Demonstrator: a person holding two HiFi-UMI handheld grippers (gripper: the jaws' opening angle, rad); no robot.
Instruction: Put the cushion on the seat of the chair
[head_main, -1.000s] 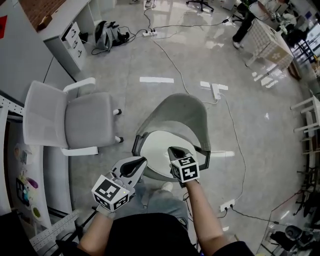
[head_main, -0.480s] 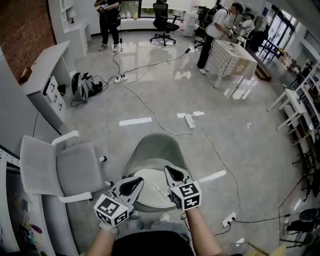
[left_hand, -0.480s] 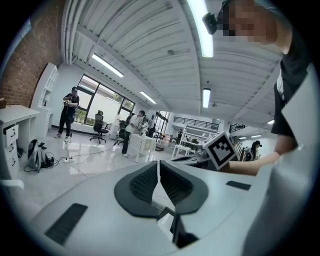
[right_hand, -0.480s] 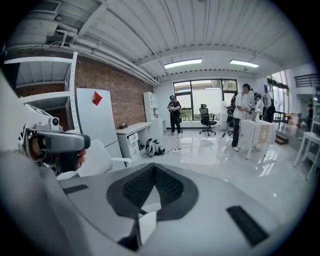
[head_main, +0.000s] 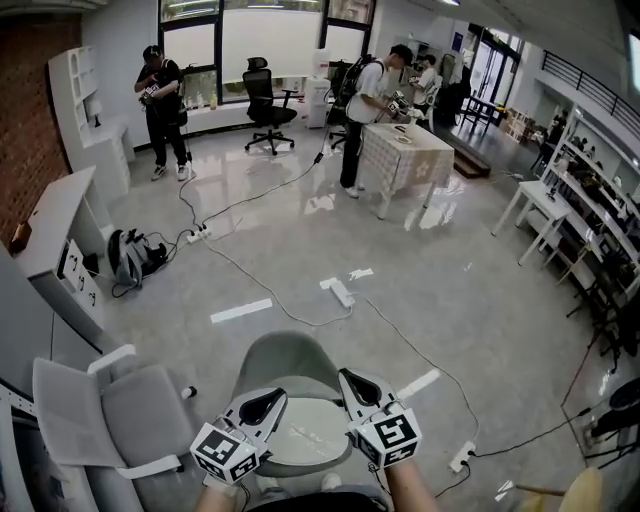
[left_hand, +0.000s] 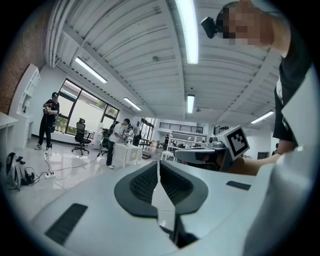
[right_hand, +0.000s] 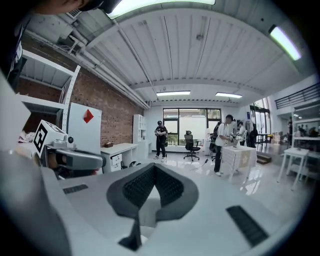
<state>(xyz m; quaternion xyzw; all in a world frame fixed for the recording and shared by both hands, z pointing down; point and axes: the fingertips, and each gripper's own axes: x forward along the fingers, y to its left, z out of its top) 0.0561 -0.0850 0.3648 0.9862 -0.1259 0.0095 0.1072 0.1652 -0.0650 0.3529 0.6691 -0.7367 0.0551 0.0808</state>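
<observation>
**Lying flat on the chair (head_main: 290, 358) seat: the cushion (head_main: 308, 432), with both grippers closed**

In the head view the chair stands at the bottom centre of the frame. Its grey curved back is toward the top of the frame and its open front toward the bottom edge. The white cushion fills the seat inside that shell, face up. It shows as an oval whose long axis runs left to right across the frame. Its left and right ends are covered in the picture by the two grippers, so its full outline cannot be made out.

The left gripper (head_main: 268, 402) overlaps the cushion's left end and points to the upper right. The right gripper (head_main: 350, 380) overlaps the right end and points to the upper left. Their marker cubes sit near the bottom edge.

In the left gripper view the jaws of the left gripper (left_hand: 158, 171) are pressed together with nothing between them. The right gripper (left_hand: 197, 156) shows at mid right. In the right gripper view the jaws of the right gripper (right_hand: 154, 172) likewise meet on nothing, and the left gripper (right_hand: 82, 161) shows at mid left. Both views look out across the room.

A grey office chair (head_main: 125, 415) stands at the lower left, just beside the chair. A power strip (head_main: 340, 292) and its cable lie on the floor above it.
</observation>
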